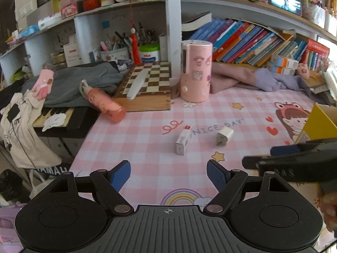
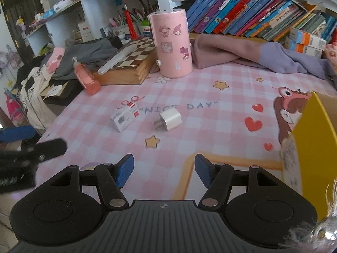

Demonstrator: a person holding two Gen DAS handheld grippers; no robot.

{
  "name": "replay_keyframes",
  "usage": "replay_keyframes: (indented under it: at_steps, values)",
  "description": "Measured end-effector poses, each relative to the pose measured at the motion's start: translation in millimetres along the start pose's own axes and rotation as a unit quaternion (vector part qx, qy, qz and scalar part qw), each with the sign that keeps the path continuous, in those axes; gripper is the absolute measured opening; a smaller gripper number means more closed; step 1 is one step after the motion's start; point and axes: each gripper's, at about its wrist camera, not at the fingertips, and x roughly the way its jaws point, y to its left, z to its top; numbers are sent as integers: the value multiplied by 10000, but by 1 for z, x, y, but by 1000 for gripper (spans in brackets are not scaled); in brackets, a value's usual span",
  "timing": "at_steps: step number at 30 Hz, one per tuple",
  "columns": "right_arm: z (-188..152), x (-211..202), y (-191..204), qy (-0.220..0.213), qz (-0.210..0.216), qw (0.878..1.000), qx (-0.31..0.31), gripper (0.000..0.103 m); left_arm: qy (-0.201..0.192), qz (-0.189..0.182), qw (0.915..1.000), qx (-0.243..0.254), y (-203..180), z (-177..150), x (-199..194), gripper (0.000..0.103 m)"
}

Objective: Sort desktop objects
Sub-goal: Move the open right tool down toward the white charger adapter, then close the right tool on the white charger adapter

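Observation:
A small white box with red print (image 1: 183, 140) (image 2: 126, 116) lies on the pink checked desk mat (image 1: 147, 164) (image 2: 210, 130). Beside it, to the right, lies a white charger plug (image 1: 225, 136) (image 2: 168, 119). My left gripper (image 1: 168, 176) hovers open over the mat, short of both, nothing between its blue pads. My right gripper (image 2: 164, 171) is also open and empty, nearer than the plug. Each gripper shows in the other's view: the right one (image 1: 294, 158) at the right edge, the left one (image 2: 31, 147) at the left edge.
A yellow cardboard box (image 1: 320, 124) (image 2: 316, 151) stands at the right. At the back are a tall pink canister (image 1: 195, 71) (image 2: 171, 44), a chessboard box (image 1: 147, 84) (image 2: 128, 63), a tipped pink pump bottle (image 1: 105, 103) (image 2: 85, 78), crumpled clothes (image 2: 252, 52) and a row of books (image 1: 252, 40).

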Motion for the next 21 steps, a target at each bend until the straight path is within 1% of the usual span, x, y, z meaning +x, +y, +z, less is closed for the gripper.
replay_keyframes:
  at_steps: [6,10,14,21]
  values:
    - [19,34,-3,3,-117,9999,-5,60,100,85,9999,-45,4,3,8,82]
    - [29,56,1,3,-104,9996,-260,60,158,117,9998,-58,4,6,12,82]
    - [34,81,0,156,-208,9985,-490,60,187,150,9997,-90,3,9,17,82]
    - [38,102,-6,248,-211,9979,-556,59,281,187,9994,-101,0,11,27,82]
